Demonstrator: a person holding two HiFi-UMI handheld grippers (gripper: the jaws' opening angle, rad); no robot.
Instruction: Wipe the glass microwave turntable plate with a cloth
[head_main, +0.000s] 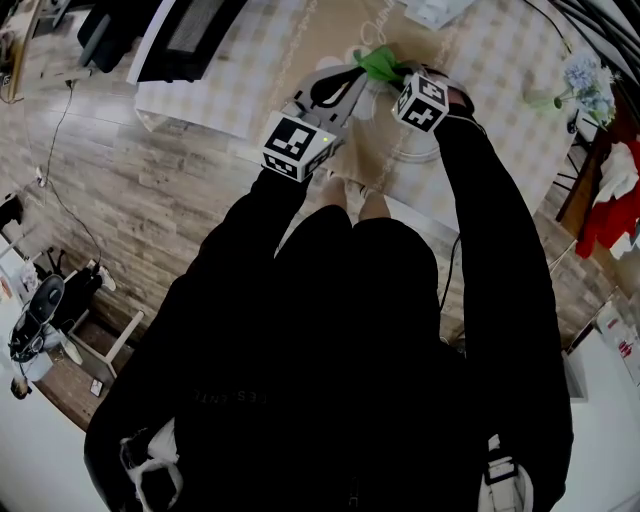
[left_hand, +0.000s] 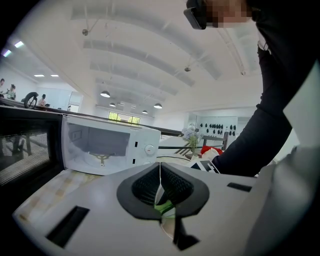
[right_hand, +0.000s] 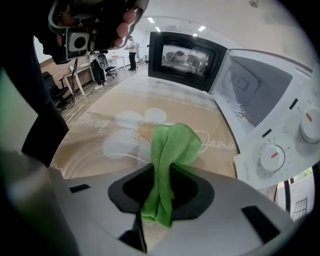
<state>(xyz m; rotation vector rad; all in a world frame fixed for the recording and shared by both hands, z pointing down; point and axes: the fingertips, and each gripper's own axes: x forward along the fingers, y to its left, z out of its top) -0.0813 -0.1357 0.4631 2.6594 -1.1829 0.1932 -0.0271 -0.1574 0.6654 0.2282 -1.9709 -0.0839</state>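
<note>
Right gripper (right_hand: 160, 196) clamped tight on green cloth (right_hand: 172, 145). Left gripper (left_hand: 161, 192) nipped shut on glass plate (right_hand: 100, 157) rim (thin, edge-on), plate just over the table (right_hand: 150, 97). Hold left steady, wipe w/ light overlapping strokes.

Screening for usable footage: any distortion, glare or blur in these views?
Head view: strong fisheye bend, dark clothing fills most of it. Left gripper view: ceiling washed bright, microwave sharp. Right gripper view: green cloth crisp, glass plate faint, corners vignetted.

A table (head_main: 500, 70) covered in a beige checked cloth with a white daisy print carries a white microwave oven (right_hand: 265, 115), door open, on its far side. Pale blue flowers (head_main: 585, 75) stand near its right edge.
</note>
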